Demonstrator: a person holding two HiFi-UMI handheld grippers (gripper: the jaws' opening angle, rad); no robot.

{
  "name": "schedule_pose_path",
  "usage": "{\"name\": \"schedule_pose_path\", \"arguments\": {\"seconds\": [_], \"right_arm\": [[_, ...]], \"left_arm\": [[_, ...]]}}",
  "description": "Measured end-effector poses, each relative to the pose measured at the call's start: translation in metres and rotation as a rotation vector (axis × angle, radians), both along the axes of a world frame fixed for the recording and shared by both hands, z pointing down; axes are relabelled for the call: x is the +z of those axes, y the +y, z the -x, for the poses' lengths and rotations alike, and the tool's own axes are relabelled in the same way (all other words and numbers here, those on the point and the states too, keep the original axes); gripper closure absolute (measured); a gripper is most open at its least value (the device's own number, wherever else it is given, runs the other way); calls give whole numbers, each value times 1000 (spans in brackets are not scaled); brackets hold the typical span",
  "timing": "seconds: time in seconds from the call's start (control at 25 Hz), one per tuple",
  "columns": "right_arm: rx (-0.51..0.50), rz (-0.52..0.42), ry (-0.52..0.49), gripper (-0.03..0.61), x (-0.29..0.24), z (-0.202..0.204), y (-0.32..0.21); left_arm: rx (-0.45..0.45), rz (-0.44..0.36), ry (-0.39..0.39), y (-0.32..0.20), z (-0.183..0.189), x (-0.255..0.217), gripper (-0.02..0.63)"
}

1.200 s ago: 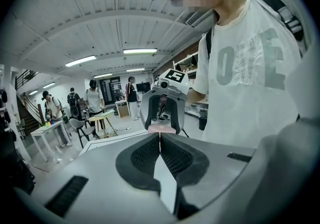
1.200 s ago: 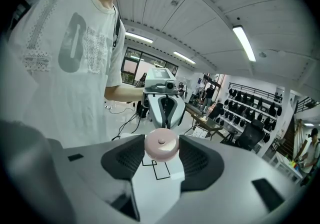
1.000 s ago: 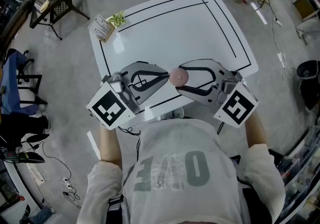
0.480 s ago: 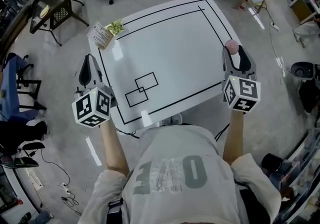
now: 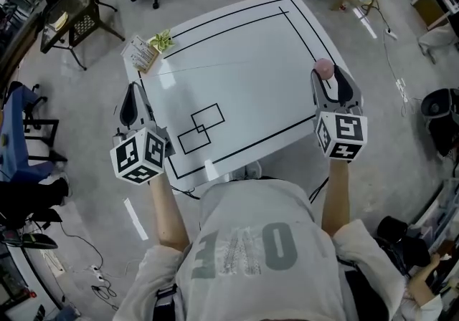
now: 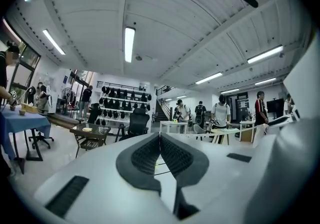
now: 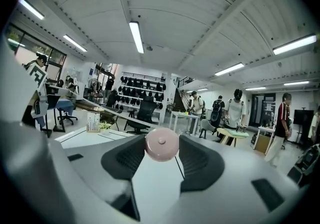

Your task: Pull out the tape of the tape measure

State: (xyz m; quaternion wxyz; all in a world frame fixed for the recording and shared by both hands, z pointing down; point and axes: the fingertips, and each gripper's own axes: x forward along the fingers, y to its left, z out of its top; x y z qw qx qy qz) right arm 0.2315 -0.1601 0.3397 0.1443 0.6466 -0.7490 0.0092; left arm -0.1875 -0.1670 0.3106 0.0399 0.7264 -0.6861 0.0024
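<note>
Left to right, here goes. My left gripper (image 5: 133, 92) is hanging just off the bench's left edge, about halfway along it, tips pointing away from me. Its jaws are squeezing right together, pads (image 6: 145, 155) meeting with no gap. They're pinching the end of the tape (image 5: 208, 66), though it's so thin that in the left gripper view it's barely a dark thread at the seam.

From there the tape is showing as a faint pale line across the far half of the bench (image 5: 244, 33), heading for the right edge. I'm losing sight of it partway over, so I can't trace the whole run.

On the bench itself: a little card stand (image 5: 143, 52) with a green plant (image 5: 164, 41) beside it is sitting at the far left corner. Two overlapping drawn rectangles (image 5: 201, 127) are marked nearer the left front corner.

My right gripper (image 5: 331, 77) is hovering over the right edge, roughly level with the left one. Its jaws are standing partly open, just wide enough for the tape measure (image 7: 161, 144). That's a round pink case, gripped at the fingertips with a pad pressing each side. In the head view it's sitting right at the bench's right edge.
</note>
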Motion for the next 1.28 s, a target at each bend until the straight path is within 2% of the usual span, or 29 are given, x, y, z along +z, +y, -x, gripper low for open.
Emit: {"name": "schedule_pose_path", "arguments": {"seconds": [0.4,0.68,0.92,1.28], "right_arm": [[-64,-5,-8,350,-4,20,2],[-70,4,-23,350,-2,24,2],[-52,129,-22,350,19,22,-2],[-39,225,-32,350,56,22,-4]], "left_arm": [[23,7,5,4,-8,-1,586],[19,34,8,6,-5,5,586],[26,160,-16,3,-7,31,586],[29,238,-29,3,-15,65,586]]}}
